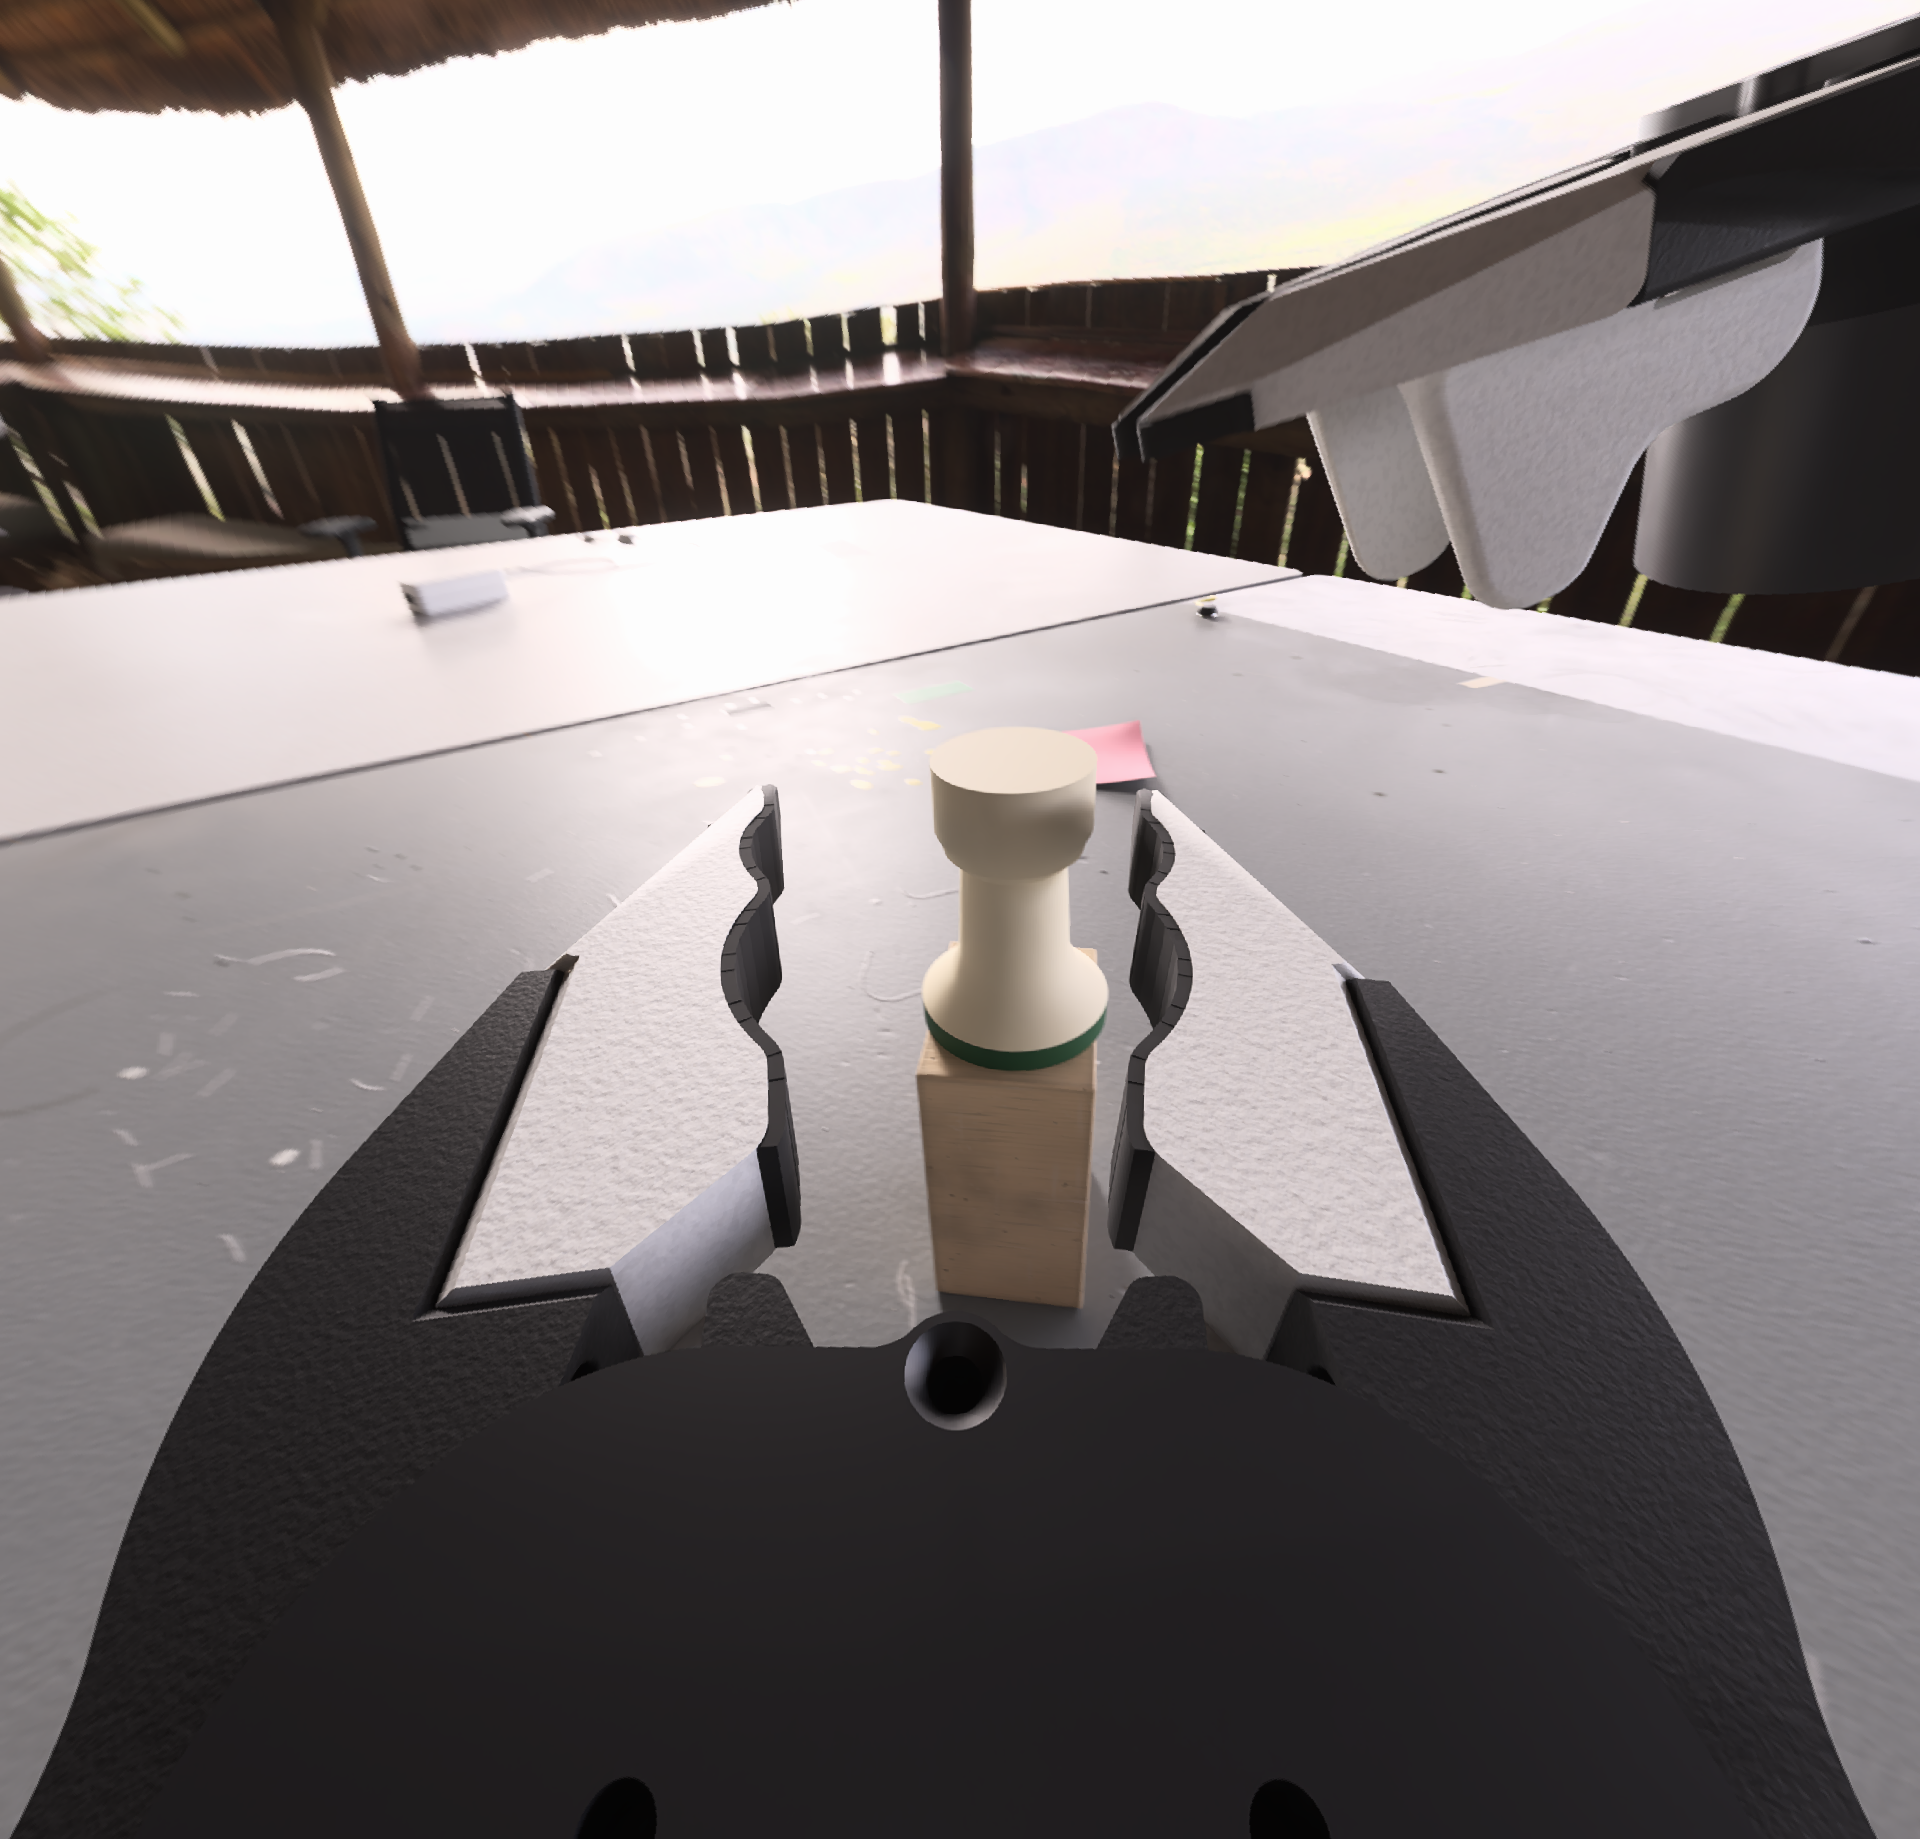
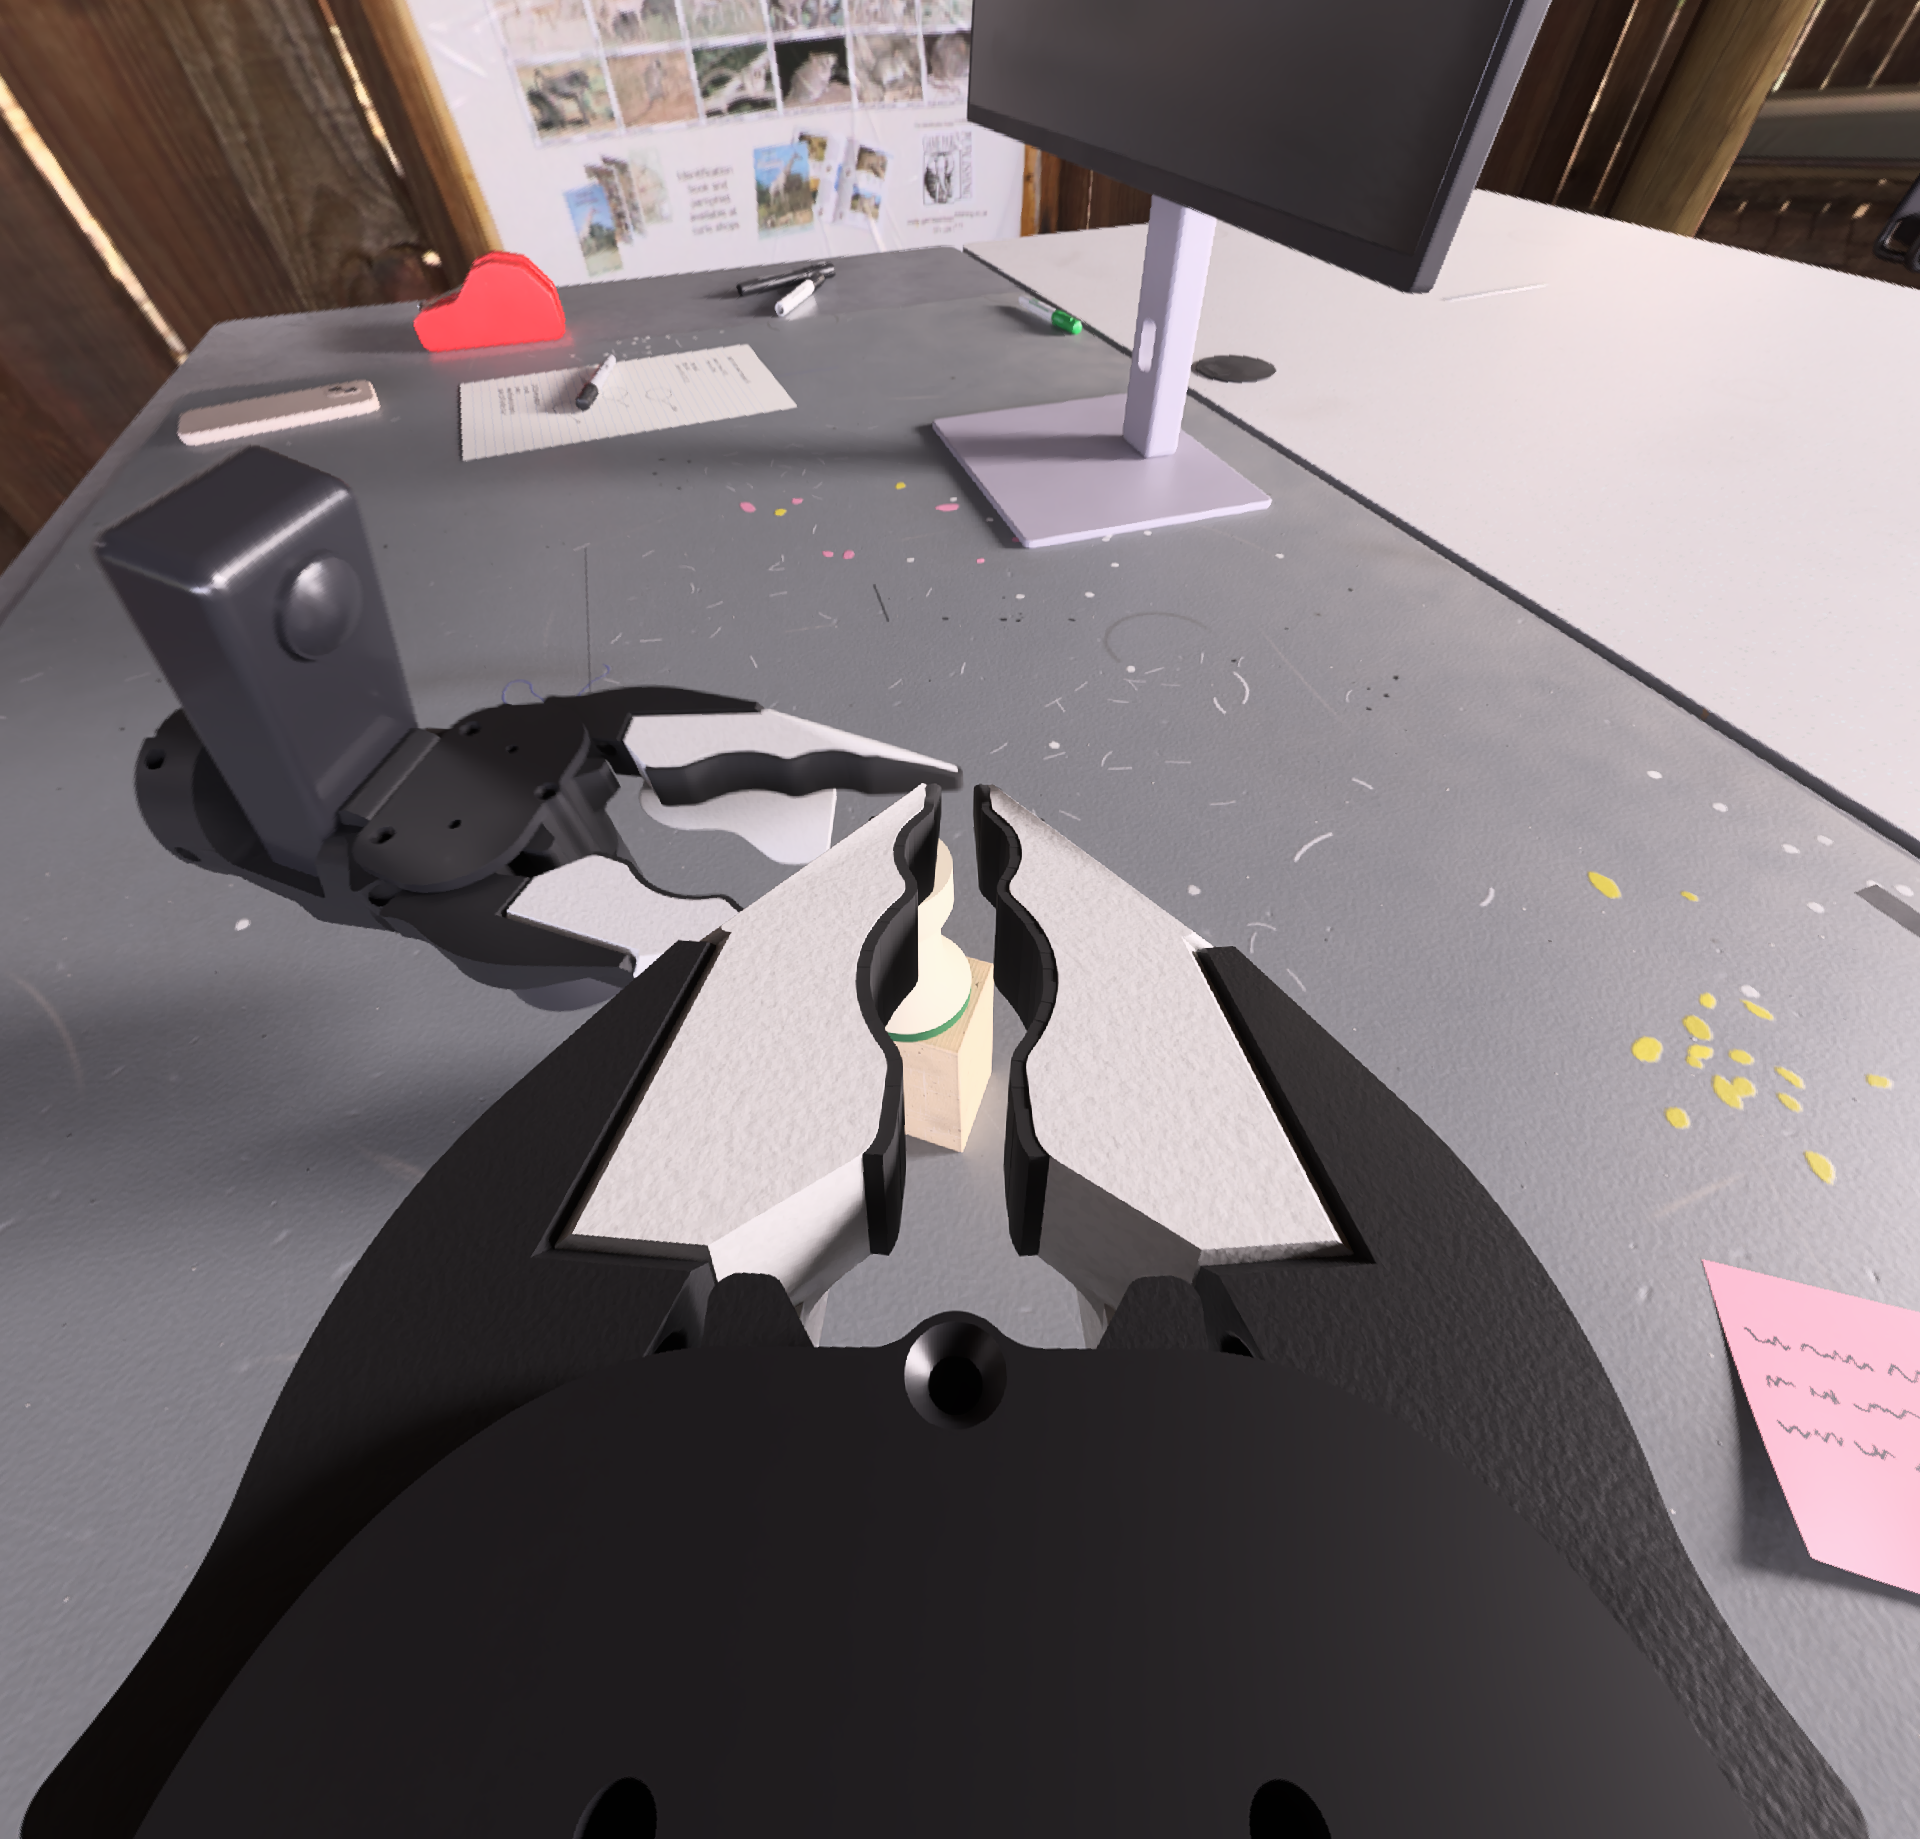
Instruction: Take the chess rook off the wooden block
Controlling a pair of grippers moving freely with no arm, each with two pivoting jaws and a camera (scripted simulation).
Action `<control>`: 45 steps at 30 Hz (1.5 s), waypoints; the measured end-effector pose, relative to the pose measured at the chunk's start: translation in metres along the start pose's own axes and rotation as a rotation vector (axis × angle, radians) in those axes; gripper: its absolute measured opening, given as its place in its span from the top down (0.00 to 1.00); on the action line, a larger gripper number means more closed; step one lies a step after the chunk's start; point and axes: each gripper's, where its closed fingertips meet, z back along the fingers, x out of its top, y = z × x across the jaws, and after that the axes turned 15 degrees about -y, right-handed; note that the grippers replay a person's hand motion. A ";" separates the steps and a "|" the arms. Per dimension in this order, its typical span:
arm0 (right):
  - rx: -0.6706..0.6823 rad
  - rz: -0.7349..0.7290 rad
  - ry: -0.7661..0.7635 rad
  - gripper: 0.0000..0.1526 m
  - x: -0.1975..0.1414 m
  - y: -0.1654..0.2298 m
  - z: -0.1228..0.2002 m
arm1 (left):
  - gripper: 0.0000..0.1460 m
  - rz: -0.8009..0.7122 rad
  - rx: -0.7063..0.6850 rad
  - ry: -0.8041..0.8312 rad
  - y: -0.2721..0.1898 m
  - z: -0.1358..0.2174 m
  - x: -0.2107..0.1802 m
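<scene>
A cream chess rook (image 1: 1013, 896) with a green base ring stands upright on a small wooden block (image 1: 1006, 1187) on the grey table (image 1: 416, 958). My left gripper (image 1: 956, 802) is open, with one finger on each side of the block and rook and touching neither. My right gripper (image 2: 958, 797) is shut and empty, and hovers above them. Through its narrow gap I see the rook (image 2: 935, 1000) and block (image 2: 951, 1083). The right gripper also shows high at the right in the left wrist view (image 1: 1132, 433). The open left gripper shows in the right wrist view (image 2: 790, 854).
A monitor (image 2: 1226, 75) on a stand (image 2: 1101, 480) is at the back. A red tape dispenser (image 2: 488, 303), phone (image 2: 281, 409), paper sheet (image 2: 623, 397) and markers (image 2: 790, 288) lie far back. A pink note (image 2: 1829, 1426) lies at the right. A white table (image 2: 1610, 439) adjoins.
</scene>
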 end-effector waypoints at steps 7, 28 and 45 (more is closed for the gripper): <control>0.036 -0.014 -0.027 0.97 0.006 0.012 -0.001 | 0.52 0.209 -0.055 0.051 -0.014 -0.004 -0.012; 0.097 -0.055 -0.092 0.79 0.017 0.023 -0.003 | 0.78 0.521 -0.003 -0.014 0.008 0.000 -0.004; 0.156 -0.048 -0.169 0.79 0.034 0.029 -0.005 | 0.78 0.748 0.222 -0.025 0.057 0.011 -0.021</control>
